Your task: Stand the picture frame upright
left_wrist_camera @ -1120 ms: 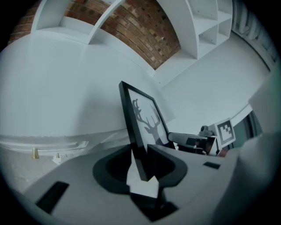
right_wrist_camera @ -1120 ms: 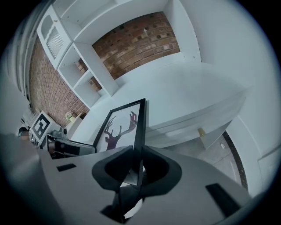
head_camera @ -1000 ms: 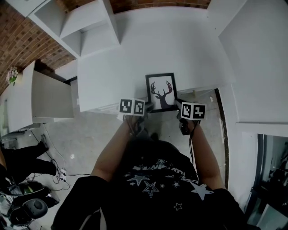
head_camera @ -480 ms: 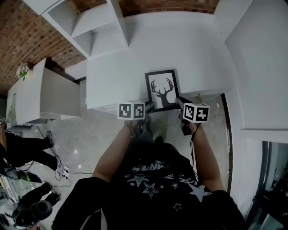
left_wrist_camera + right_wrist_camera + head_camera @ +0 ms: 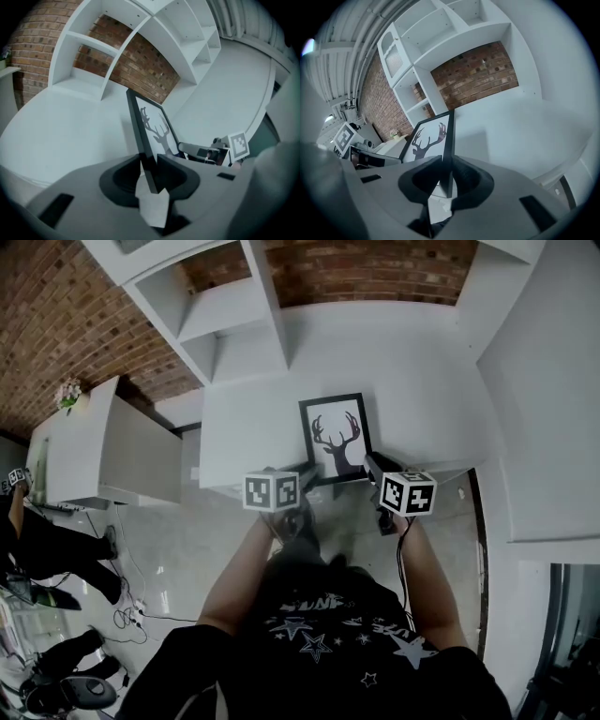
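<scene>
In the head view you hold the picture frame [image 5: 335,435] at the near edge of the white table [image 5: 422,352], with the left hand-held gripper [image 5: 305,470] and the right hand-held gripper [image 5: 371,463] at its lower corners. In the left gripper view the jaws clamp its left edge. In the right gripper view they clamp its right edge.

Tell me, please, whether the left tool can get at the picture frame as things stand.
Yes, apparently: the left tool is clamped on the picture frame at its left edge, and nothing blocks it.
</scene>
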The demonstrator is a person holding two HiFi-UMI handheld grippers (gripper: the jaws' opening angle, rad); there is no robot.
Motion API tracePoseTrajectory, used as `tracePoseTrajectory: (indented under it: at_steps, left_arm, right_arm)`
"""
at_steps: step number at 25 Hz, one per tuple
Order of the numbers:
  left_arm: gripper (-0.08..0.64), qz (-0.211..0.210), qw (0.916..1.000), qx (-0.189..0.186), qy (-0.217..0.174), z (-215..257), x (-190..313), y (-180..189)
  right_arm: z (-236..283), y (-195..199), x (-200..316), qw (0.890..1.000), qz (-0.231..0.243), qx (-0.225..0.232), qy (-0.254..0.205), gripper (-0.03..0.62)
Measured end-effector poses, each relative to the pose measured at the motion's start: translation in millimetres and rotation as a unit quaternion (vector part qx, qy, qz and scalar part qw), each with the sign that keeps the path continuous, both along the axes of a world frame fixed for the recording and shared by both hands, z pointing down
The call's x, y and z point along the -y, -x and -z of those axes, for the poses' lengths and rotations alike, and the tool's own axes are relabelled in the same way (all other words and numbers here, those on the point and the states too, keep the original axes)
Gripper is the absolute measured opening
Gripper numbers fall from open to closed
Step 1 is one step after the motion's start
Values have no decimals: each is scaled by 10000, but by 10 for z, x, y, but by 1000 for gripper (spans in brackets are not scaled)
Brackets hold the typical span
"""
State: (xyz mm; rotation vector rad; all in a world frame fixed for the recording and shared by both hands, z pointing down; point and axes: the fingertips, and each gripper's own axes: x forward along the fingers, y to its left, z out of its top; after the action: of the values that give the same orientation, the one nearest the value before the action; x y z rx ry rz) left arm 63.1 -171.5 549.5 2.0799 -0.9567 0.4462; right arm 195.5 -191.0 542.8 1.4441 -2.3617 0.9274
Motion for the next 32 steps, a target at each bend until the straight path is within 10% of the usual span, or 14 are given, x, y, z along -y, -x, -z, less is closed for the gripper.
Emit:
tracePoseTrajectory:
  at_steps: [18, 32]
  left_arm:
    - [117, 249, 9938, 165, -1075, 421, 1134, 703]
    - [117, 81, 9916, 371, -1236, 261, 1833, 1084]
  right_arm:
    - [507, 709, 1151, 9934, 182, -159, -1123, 78]
    - [337, 1088, 1784, 9937, 144, -202, -1095, 78]
